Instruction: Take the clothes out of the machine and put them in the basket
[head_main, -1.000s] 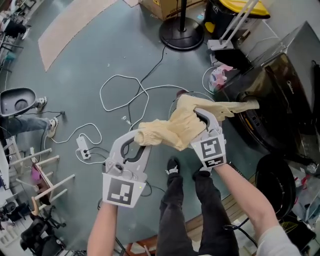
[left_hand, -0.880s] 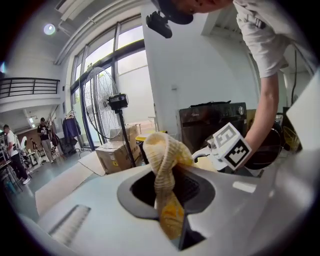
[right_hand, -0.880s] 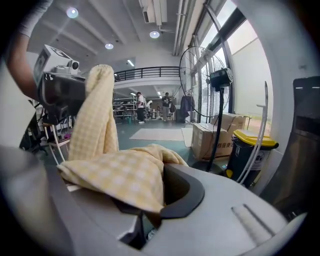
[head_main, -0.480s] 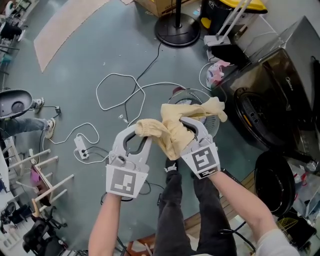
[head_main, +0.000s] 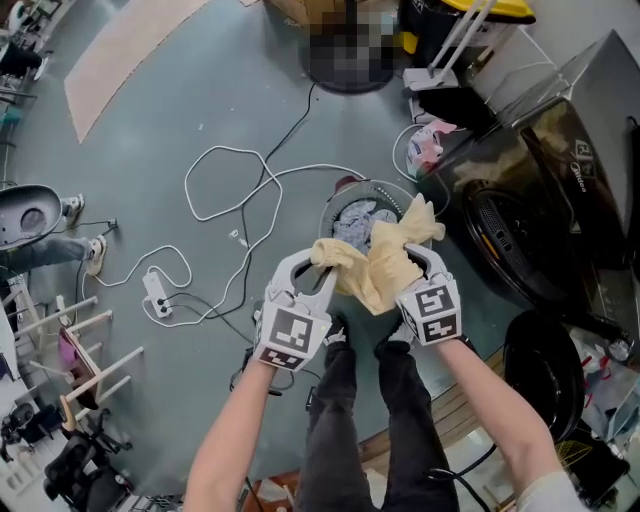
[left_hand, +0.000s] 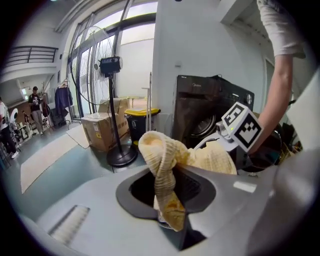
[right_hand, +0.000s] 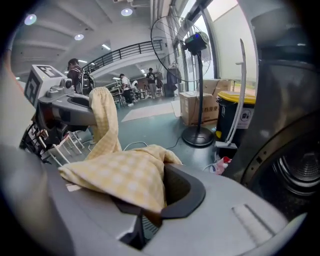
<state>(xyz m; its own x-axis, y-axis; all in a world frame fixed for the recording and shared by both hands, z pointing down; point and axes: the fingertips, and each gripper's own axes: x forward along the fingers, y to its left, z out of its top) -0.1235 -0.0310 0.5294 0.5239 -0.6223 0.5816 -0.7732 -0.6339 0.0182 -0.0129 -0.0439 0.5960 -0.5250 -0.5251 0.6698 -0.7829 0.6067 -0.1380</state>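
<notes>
A yellow checked cloth (head_main: 380, 265) hangs bunched between my two grippers, just over the near rim of the round basket (head_main: 330, 212). Blue-grey clothes (head_main: 355, 220) lie inside the basket. My left gripper (head_main: 318, 268) is shut on one twisted end of the cloth (left_hand: 165, 170); its jaws have just been opening a little, with the cloth still between them. My right gripper (head_main: 425, 262) is shut on the other end (right_hand: 120, 175). The dark washing machine (head_main: 540, 220) stands at the right, its drum opening (head_main: 500, 235) facing the basket.
A white cable (head_main: 230, 180) loops over the floor left of the basket, by a power strip (head_main: 155, 293). A yellow-lidded bin (head_main: 450, 20) stands at the top. The person's legs (head_main: 350, 420) are just below the grippers. A black round tub (head_main: 545, 370) sits at the right.
Both grippers have come down and toward the basket with the cloth. Its far end, stretched toward the machine a second ago, now hangs free and bunched over the basket.
</notes>
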